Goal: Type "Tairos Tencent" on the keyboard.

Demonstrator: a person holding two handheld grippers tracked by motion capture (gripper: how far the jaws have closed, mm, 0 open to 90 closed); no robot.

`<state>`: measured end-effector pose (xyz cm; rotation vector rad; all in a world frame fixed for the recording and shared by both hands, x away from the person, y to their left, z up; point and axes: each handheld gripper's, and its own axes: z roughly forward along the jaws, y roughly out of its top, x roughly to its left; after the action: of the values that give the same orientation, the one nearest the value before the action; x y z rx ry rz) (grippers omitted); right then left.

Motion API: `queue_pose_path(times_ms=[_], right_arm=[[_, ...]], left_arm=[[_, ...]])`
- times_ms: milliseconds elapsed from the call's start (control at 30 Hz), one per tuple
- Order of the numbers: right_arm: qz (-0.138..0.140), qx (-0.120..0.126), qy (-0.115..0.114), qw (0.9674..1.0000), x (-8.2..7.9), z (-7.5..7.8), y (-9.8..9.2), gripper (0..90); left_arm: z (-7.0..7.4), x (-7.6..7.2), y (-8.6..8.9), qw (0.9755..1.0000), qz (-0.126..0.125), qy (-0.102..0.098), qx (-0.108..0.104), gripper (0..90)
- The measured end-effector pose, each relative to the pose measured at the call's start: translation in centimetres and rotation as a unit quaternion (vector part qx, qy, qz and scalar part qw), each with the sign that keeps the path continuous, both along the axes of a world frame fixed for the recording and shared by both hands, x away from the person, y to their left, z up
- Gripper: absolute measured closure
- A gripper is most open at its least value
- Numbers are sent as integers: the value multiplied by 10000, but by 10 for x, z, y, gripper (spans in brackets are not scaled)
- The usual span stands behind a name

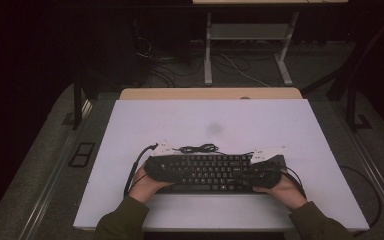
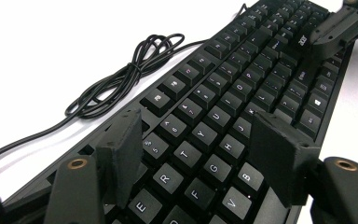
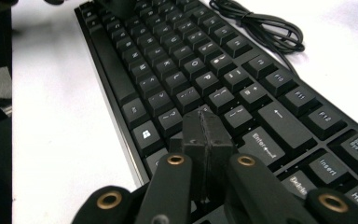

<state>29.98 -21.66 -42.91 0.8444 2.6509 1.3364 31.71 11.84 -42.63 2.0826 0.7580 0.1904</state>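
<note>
Black plastic forms the keyboard (image 1: 212, 171), which is laid flat across the white tabletop (image 1: 180, 120) at the 6 o'clock edge, its coiled cable (image 1: 197, 148) bunched just beyond it toward 12 o'clock. At the keyboard's 9 o'clock end the left hand-held gripper (image 2: 193, 158) is poised over the letter keys; its jaws are held apart, with nothing clamped between them. At the 3 o'clock end the right hand-held gripper (image 3: 204, 135) is placed above the keys near Enter, its jaws pressed together with no thing between them.
</note>
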Motion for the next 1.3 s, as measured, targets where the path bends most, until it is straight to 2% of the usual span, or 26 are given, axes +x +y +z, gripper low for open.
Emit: queue_pose_path(times_ms=[233, 500, 667, 867, 1300], right_arm=[[-56, 199, 36, 9998, 3, 1, 1, 704], [-131, 307, 76, 9994, 8, 1, 5, 479], [-180, 322, 0, 9993, 11, 1, 9, 396], [-204, 333, -71, 9992, 15, 1, 14, 350], [-132, 355, -127, 9992, 21, 0, 27, 309]], left_arm=[[0, -2, 3, 10000, 48, 1, -24, 327], [-1, -6, 8, 9999, 104, -19, -5, 324], [-1, -8, 12, 9999, 161, -33, 7, 326], [-1, -11, 18, 9996, 288, -47, -44, 338], [-2, -17, 33, 9985, 538, -71, 24, 406]])
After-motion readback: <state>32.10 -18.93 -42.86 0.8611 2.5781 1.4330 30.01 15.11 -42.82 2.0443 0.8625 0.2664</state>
